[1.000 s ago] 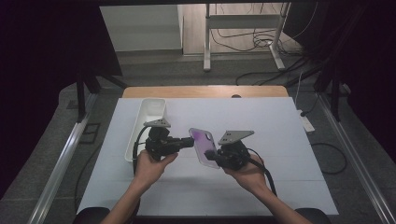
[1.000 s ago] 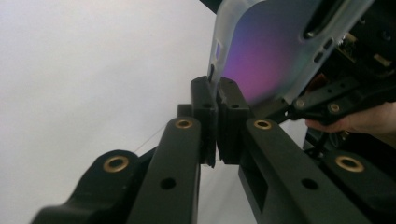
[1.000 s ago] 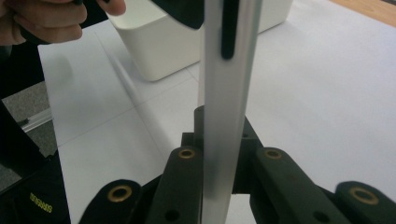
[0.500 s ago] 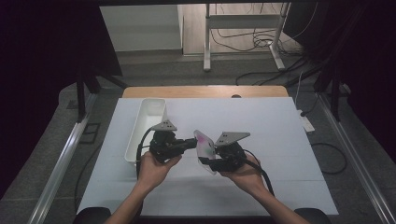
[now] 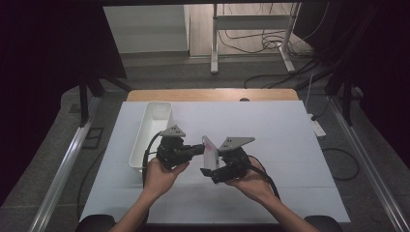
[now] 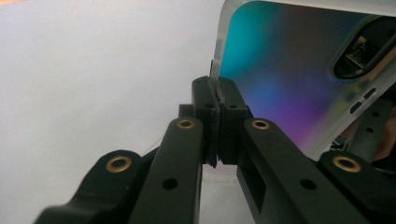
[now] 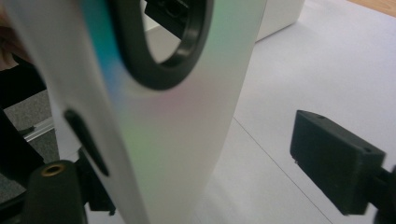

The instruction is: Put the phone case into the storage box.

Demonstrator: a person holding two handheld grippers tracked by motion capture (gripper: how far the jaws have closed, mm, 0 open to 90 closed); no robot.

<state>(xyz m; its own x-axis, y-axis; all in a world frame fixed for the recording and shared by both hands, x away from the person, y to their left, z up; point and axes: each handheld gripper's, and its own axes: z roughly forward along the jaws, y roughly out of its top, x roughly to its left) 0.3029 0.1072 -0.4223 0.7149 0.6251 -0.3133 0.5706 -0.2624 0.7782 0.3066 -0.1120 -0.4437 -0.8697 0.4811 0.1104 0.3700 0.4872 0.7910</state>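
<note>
You are at a recording station in a lab or test room, not a home. Your white-topped table (image 5: 290, 145) with its wooden far edge stands on grey carpet, boxed in by dark curtains (image 5: 48, 58) and metal floor rails (image 5: 63, 174). Loose black cables (image 5: 261, 43) trail around a white metal stand (image 5: 215, 38) beyond.

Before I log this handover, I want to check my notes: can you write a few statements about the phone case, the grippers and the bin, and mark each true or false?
1. The left gripper is shut on the phone case's edge. True.
2. The right gripper clamps the case tight. False: its jaws have just been opening; the case stands between them, clear of one pad.
3. The case lies flat on the table. False: it is held up, on edge.
4. The white bin is beside the left gripper. True.
</note>
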